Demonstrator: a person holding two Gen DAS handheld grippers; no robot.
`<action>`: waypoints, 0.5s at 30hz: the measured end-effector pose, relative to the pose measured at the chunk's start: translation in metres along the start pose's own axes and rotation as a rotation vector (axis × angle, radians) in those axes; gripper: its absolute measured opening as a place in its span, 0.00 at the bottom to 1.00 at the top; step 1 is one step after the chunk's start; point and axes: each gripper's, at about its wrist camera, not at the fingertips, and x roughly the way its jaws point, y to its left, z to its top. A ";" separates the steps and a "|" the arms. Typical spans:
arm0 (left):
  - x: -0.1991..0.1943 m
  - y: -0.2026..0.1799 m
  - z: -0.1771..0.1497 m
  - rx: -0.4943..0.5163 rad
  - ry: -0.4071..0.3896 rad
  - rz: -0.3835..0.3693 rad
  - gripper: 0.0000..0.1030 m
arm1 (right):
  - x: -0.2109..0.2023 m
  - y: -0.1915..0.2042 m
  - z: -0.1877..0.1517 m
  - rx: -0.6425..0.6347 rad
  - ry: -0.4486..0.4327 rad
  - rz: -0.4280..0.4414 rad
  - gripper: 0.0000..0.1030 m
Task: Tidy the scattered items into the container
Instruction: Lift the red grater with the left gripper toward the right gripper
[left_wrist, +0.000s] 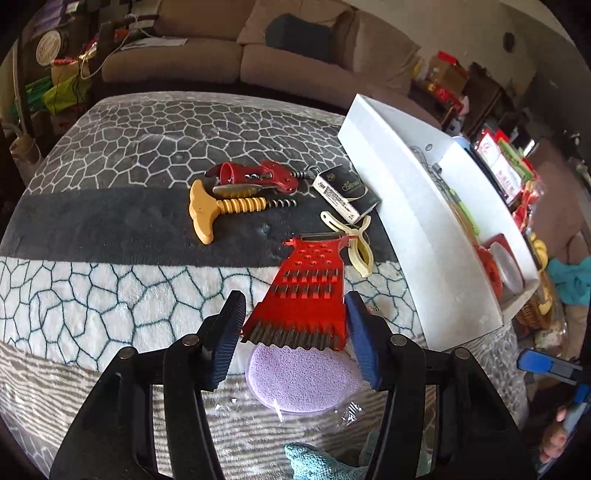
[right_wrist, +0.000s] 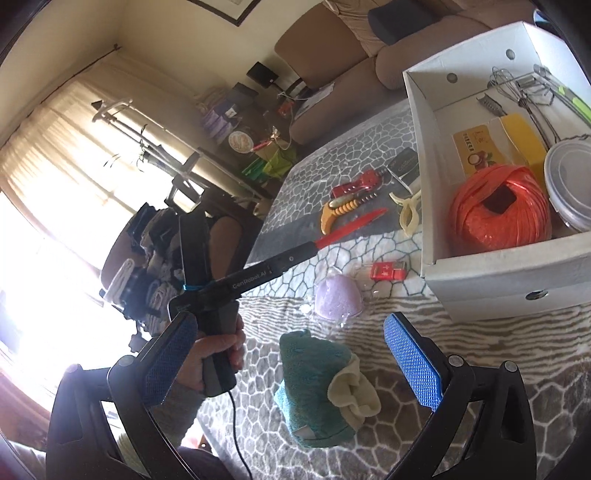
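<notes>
Patterned blanket (left_wrist: 110, 295) under my work.

On it lie my white box (right_wrist: 498, 280), two corkscrews, red (left_wrist: 258, 175) and yellow (left_wrist: 221, 208), a dark carton (left_wrist: 345, 192), a cream clip (left_wrist: 356, 240), a purple sponge (right_wrist: 338, 297), a small red packet (right_wrist: 384, 271) and rolled teal cloth (right_wrist: 314, 387).

A lived-in home sitting room: a curved brown sofa (left_wrist: 229, 55) with cushions wraps behind a bench draped in a plush stone-patterned blanket (left_wrist: 110, 288). Sunlight floods through pale curtains (right_wrist: 55, 147) at a large window. Cluttered shelves of packaged goods (left_wrist: 498, 166) line one wall, and a framed picture (right_wrist: 229, 7) hangs near the corner.
</notes>
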 end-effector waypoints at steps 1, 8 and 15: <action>-0.002 0.002 -0.002 -0.021 -0.001 -0.014 0.51 | -0.001 -0.001 0.000 0.018 -0.002 0.022 1.00; -0.034 0.008 -0.031 -0.194 -0.013 -0.171 0.51 | 0.003 0.009 0.005 0.062 0.024 0.065 1.00; -0.068 -0.028 -0.067 -0.183 -0.044 -0.258 0.50 | 0.019 0.004 -0.002 0.134 0.066 0.056 1.00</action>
